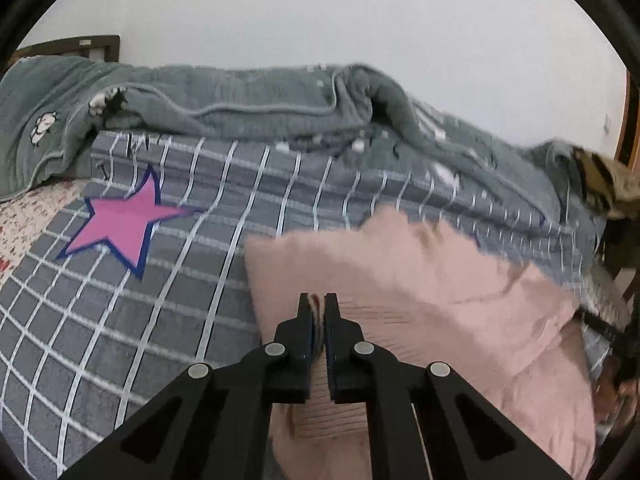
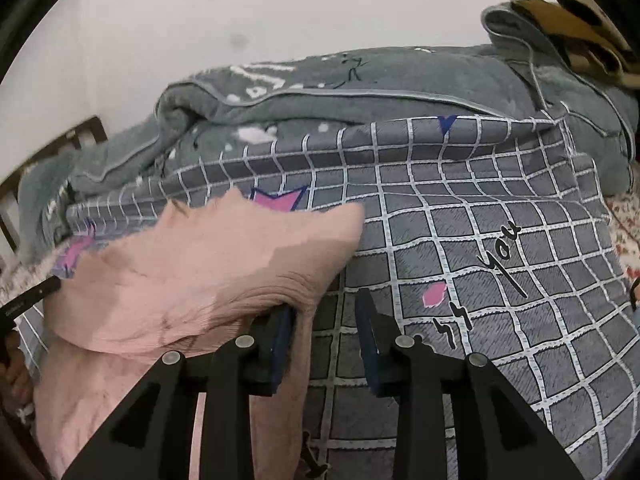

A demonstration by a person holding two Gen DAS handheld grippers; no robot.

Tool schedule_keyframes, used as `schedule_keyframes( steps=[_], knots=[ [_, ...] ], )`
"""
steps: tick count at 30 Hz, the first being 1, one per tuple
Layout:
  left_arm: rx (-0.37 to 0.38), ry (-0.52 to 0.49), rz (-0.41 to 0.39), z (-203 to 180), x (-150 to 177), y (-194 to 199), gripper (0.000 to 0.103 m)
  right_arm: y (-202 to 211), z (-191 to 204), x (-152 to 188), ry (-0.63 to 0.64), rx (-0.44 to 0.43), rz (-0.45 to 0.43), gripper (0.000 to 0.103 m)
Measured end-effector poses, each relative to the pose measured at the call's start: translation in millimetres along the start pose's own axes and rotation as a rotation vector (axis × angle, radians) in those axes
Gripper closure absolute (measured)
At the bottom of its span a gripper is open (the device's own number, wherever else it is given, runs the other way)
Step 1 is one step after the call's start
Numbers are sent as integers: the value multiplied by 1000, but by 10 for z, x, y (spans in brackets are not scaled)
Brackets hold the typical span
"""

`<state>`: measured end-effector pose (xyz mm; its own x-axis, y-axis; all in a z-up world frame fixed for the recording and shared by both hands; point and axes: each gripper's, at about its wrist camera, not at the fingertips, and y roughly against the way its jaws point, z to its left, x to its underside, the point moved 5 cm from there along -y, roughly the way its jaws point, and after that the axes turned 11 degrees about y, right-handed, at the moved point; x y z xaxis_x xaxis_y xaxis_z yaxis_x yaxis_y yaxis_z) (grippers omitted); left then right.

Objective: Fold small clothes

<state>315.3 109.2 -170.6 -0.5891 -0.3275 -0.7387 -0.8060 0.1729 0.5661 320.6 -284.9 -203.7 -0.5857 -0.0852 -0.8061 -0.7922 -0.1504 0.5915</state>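
A pink ribbed garment (image 1: 420,280) lies partly lifted on the grey checked bedspread (image 1: 180,280). My left gripper (image 1: 319,300) is shut on the pink garment's ribbed edge, with cloth pinched between the jaws. In the right wrist view the same pink garment (image 2: 192,272) hangs to the left, and its edge drapes over the left fingertip (image 2: 285,316). My right gripper (image 2: 326,304) is open, with bare checked bedspread (image 2: 480,280) showing between the jaws. The left gripper's tip (image 2: 28,300) shows at the left edge there.
A rumpled grey-green blanket (image 1: 260,112) lies along the back of the bed by the white wall. A brown and black patterned cloth (image 1: 600,188) sits at the right end. A dark wooden headboard (image 1: 80,46) stands far left. A floral sheet (image 1: 28,216) shows at the bed's edge.
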Motion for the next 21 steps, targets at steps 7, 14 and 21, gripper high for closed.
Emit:
schedule_keyframes(
  steps=[7,14,21],
  knots=[
    [-65,0,44,-70,-66,-287,97,-29,15,124,77,3,75,70],
    [-161,-52,124,24,108,-448,92,311,56,28,89,-92,-51,56],
    [-131,-41,95,43,99,-304,70,86,252,-103,85,-57,-33,55]
  ],
)
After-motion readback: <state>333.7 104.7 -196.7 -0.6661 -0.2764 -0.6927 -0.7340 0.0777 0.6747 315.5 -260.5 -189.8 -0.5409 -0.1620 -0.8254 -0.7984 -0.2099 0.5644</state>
